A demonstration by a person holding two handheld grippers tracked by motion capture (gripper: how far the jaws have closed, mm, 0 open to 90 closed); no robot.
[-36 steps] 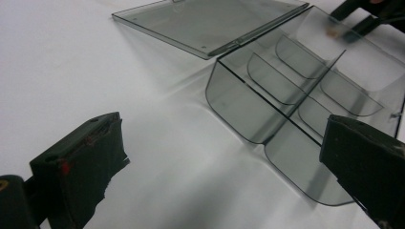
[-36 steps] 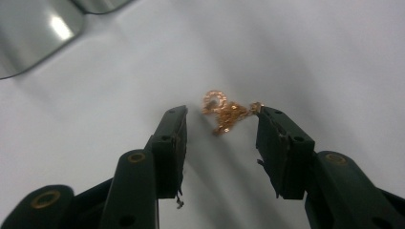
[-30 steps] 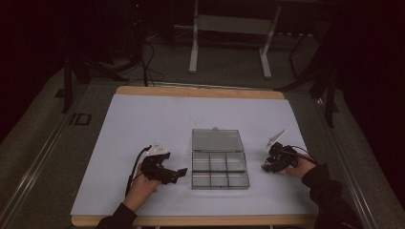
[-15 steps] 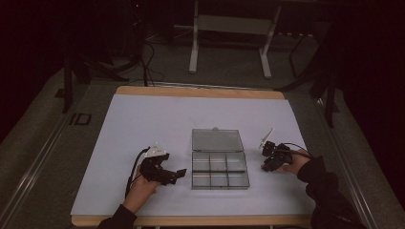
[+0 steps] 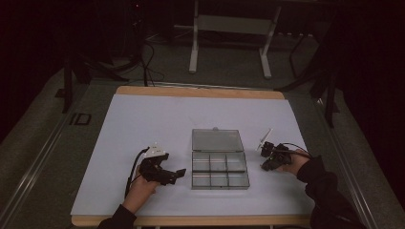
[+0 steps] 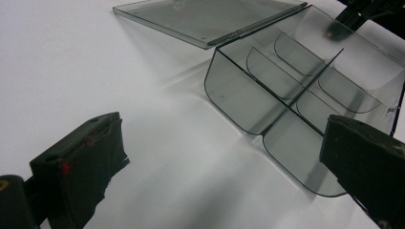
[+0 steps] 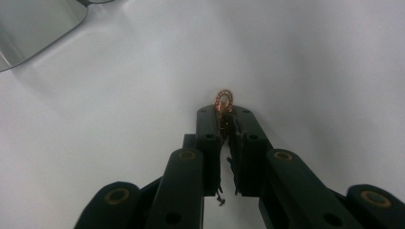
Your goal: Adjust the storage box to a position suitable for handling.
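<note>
The small coppery, bead-edged ring (image 7: 224, 100) is pinched at the very tips of our right claw (image 7: 224, 114), standing on edge with about half its loop poking out past the pads. That claw's jaws have just been closing, and they are now pressed together on the ring with nothing else between them. It sits low over the white surface (image 5: 143, 124), just right of the clear smoky plastic organiser box (image 5: 219, 169), whose flat lid (image 5: 216, 140) lies swung open on the far side. In the right gripper view, a rounded corner of the box shows up and to the left of the ring, so we judge that the coming move is a short carry leftward to one of the six empty compartments; the right hand is plainly the nearer one.

Our left claw (image 5: 177, 174) rests on the surface just left of the box, its jaws spread wide and holding nothing, pointed at the near compartments.

The white surface has a wooden edge, and beyond it lie a dark floor, cables and a metal stand.
</note>
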